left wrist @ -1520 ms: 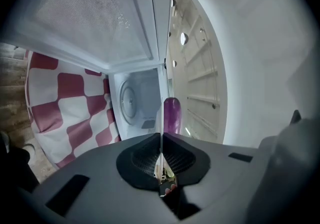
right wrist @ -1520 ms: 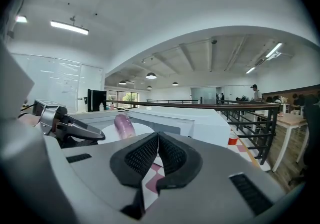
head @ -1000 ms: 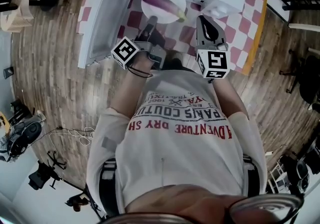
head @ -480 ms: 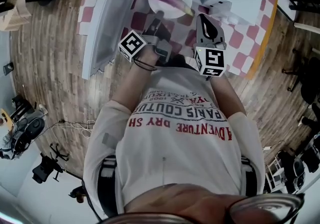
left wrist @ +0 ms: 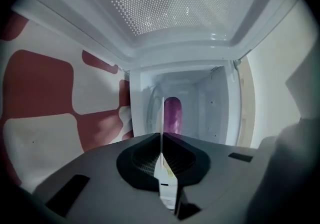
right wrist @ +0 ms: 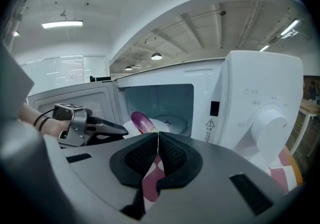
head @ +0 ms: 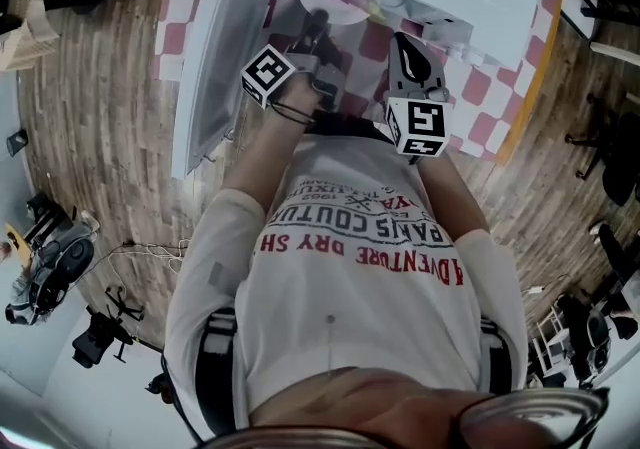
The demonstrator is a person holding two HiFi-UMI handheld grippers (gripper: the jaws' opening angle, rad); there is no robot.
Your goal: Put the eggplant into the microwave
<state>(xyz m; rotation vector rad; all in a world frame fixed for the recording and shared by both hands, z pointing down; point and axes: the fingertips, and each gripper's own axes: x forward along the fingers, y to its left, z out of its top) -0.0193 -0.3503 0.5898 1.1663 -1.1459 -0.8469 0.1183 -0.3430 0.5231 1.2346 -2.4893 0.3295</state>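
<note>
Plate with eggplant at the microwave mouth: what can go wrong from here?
1. The left gripper pinches only the rim of the plate, so a slight tilt could roll the eggplant off.
2. The open door stands close beside that gripper; drifting sideways might bump it.
</note>
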